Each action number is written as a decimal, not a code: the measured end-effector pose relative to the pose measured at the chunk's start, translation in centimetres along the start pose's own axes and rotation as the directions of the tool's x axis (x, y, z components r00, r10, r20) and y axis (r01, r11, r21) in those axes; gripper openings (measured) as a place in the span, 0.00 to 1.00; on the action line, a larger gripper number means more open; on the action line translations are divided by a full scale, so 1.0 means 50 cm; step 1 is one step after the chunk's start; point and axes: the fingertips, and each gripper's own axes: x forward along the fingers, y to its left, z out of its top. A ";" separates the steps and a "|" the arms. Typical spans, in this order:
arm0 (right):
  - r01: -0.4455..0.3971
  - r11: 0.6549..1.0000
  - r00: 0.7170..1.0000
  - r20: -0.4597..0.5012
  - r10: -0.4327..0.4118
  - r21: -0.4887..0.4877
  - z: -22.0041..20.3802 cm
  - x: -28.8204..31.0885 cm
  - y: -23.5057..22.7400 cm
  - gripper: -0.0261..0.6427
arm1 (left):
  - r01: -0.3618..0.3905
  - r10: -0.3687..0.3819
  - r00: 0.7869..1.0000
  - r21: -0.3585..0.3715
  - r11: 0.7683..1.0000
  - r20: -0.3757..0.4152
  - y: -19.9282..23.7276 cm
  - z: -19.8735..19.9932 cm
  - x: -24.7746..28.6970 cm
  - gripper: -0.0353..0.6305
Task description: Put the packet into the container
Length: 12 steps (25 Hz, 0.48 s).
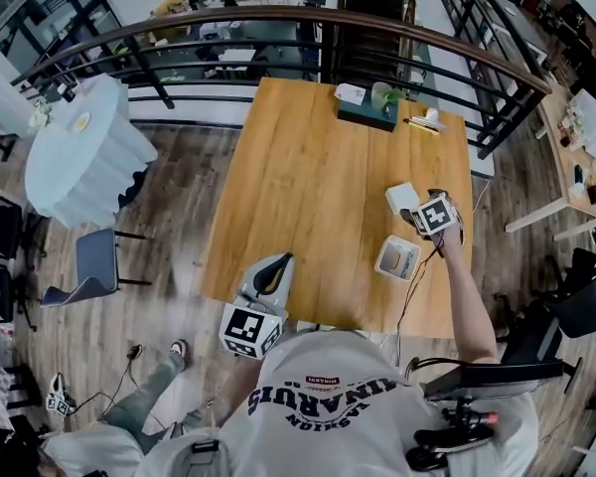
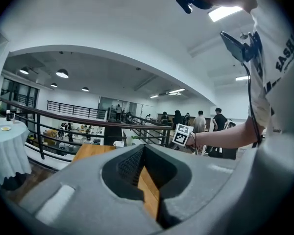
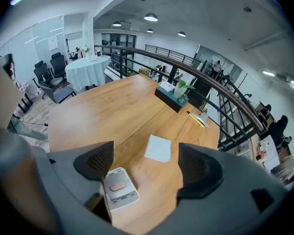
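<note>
right tool [image 3: 147,164]: jaws wide apart, nothing between the pads. white container [image 3: 122,202] sits on the worktop [image 3: 112,106] low and to the tool's left, just beside the left jaw, not between the two. a greyish packet [image 3: 118,186] seems to lie inside it already, flat, though too small to be sure. the container's long axis runs roughly along the tool's line of sight, slightly skewed. a flat white square [image 3: 158,148], perhaps a lid, lies ahead, apart from the container.

the right tool is much the nearer. head view shows the right forearm [image 1: 467,296] stretched out over the worktop's right side.

left tool [image 2: 147,177]: jaws nearly together with only a sliver of worktop between them, holding nothing. it sits at the near edge, well apart.

judgement: placing looks done, and withdrawal is likely next.
</note>
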 end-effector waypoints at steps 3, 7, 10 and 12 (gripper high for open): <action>-0.016 1.000 0.998 -0.062 0.018 0.023 -0.018 0.055 -0.017 0.65 | -0.023 0.023 1.000 -0.010 1.000 -0.007 0.016 -0.004 0.002 0.05; -0.057 0.998 0.991 -0.120 0.060 0.031 -0.028 0.131 -0.030 0.66 | -0.054 0.054 0.998 -0.023 0.998 -0.015 0.033 -0.013 0.000 0.05; -0.079 0.996 0.979 -0.185 0.083 0.030 -0.040 0.191 -0.044 0.66 | -0.081 0.081 0.997 -0.032 0.996 -0.021 0.048 -0.014 0.002 0.05; -0.084 0.996 0.970 -0.226 0.088 0.030 -0.049 0.230 -0.058 0.67 | -0.102 0.101 0.995 -0.038 0.994 -0.028 0.057 -0.016 0.005 0.05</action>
